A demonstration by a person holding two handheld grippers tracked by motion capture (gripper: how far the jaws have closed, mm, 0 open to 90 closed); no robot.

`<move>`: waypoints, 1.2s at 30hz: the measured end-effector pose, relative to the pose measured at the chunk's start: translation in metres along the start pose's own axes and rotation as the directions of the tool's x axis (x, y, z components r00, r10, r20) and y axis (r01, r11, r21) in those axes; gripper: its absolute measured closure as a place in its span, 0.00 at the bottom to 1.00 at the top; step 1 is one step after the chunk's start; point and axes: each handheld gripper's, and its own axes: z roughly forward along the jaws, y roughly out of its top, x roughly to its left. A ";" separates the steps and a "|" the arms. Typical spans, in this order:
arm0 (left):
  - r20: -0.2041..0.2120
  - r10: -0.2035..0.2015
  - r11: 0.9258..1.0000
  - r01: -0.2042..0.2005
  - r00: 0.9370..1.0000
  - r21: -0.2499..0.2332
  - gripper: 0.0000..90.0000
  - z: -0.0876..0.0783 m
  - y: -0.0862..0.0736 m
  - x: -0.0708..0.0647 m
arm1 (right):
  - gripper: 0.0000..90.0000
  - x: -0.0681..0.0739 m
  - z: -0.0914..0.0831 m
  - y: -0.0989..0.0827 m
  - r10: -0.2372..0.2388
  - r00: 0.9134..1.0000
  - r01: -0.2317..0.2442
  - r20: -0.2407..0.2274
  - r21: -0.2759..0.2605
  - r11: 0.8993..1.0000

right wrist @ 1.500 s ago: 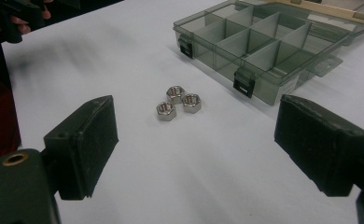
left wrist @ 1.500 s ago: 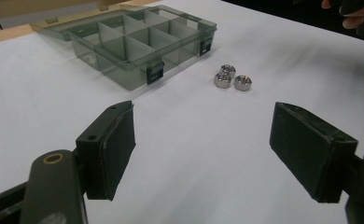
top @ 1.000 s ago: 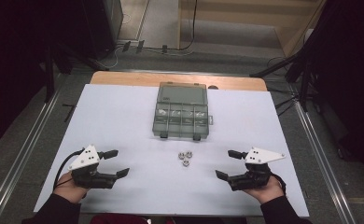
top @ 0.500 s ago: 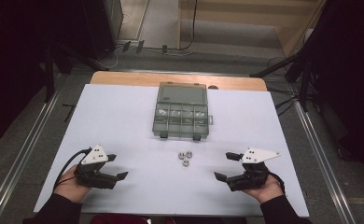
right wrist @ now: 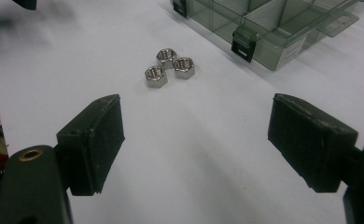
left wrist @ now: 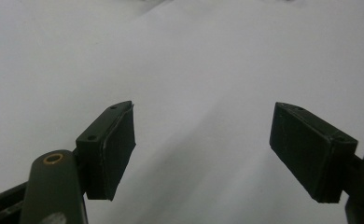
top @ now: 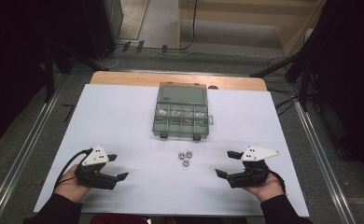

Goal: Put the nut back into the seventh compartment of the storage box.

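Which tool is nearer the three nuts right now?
Right. The right tool sits just right of the nuts, open and aimed at them; the left tool is farther away on their left, also open.

Too small from the high view to tell what the compartments of the clear organiser box [top: 182, 112] hold, its far part cut off by the top edge in the right gripper view [right wrist: 273, 28], box contents there blurred.

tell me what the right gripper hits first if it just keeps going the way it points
Probably the three hex nuts: they lie on the white sheet ahead of the open right gripper, slightly left of its centre line. The organizer box sits farther on. Depth is unclear, so it might skim past them.
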 end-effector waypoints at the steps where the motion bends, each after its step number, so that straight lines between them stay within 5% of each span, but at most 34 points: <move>1: 0.000 0.000 1.000 0.000 1.000 0.000 0.25 0.000 0.000 0.000 | 0.22 0.000 0.000 0.000 0.009 1.000 -0.009 -0.004 -0.004 1.000; 20: 0.014 -0.013 1.000 0.013 1.000 -0.012 0.25 -0.001 -0.002 0.002 | 0.24 0.000 0.013 0.014 0.013 0.999 -0.011 0.036 -0.079 0.997; 36: 0.015 -0.012 1.000 0.012 1.000 -0.011 0.25 -0.001 -0.003 0.001 | 0.26 0.006 0.048 0.032 0.016 1.000 -0.013 0.026 -0.091 0.996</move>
